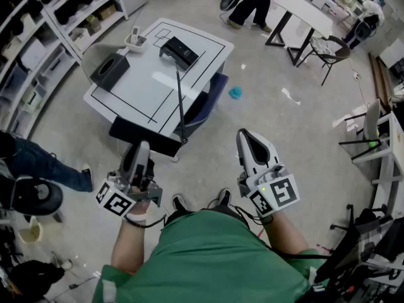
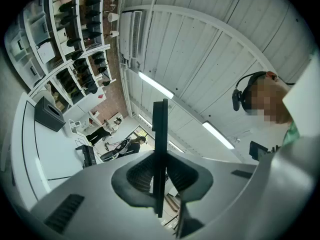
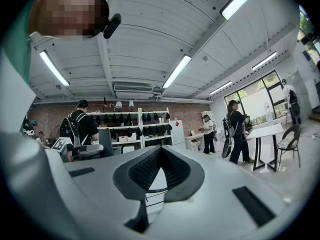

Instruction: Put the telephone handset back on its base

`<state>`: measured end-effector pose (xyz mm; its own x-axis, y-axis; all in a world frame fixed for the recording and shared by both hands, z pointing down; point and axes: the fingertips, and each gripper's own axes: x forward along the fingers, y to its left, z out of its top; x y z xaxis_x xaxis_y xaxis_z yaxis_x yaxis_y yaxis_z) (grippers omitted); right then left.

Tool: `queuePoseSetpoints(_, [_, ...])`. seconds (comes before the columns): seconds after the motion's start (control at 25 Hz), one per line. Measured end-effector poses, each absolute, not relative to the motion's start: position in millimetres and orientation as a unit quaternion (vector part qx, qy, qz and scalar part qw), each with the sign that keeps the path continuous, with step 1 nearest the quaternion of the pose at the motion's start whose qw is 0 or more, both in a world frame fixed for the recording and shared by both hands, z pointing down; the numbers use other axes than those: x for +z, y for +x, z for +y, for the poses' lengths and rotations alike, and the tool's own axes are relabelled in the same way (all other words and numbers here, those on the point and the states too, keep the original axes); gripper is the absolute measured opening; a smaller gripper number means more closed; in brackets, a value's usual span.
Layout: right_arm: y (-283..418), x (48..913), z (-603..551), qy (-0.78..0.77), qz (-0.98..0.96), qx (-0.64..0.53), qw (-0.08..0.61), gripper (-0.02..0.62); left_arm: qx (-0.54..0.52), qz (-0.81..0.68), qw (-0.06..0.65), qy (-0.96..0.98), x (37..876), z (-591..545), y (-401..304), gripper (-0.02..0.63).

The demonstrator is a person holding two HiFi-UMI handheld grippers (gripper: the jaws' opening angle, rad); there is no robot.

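telephone (image 1: 178, 51) | on table (image 1: 145, 87), well apart from both jaws | jaws together

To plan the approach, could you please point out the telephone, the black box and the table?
telephone (image 1: 181, 51), head view, middle of its black body.
black box (image 1: 110, 71), head view, its top face.
table (image 1: 142, 87), head view, bare white top near the middle.

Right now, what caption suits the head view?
Standing back from the table with the telephone, a person holds left gripper and right gripper shut.
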<state>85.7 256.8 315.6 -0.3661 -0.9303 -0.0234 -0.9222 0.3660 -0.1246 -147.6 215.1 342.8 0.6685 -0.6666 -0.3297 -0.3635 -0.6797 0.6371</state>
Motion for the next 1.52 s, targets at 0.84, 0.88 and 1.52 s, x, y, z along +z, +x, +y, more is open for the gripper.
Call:
queuePoseSetpoints(0.84, [28.4,309.3,246.9,-0.604,0.794,-0.049,0.046,0.015,-0.283,-0.3,0.298,0.861,348.6,178.2,-215.4,0.081])
queuePoseSetpoints(0.88, [23.8,310.1,246.1,-0.608,0.791,-0.049,0.046,0.015,-0.282,-0.295,0.299,0.862,349.1,173.8,-218.4,0.08])
queuePoseSetpoints(1.52, [29.2,335.0,180.9,-0.613,0.787,-0.063,0.043,0.015,-0.271,-0.298,0.307,0.862,370.4,96.4,-208.5,0.08])
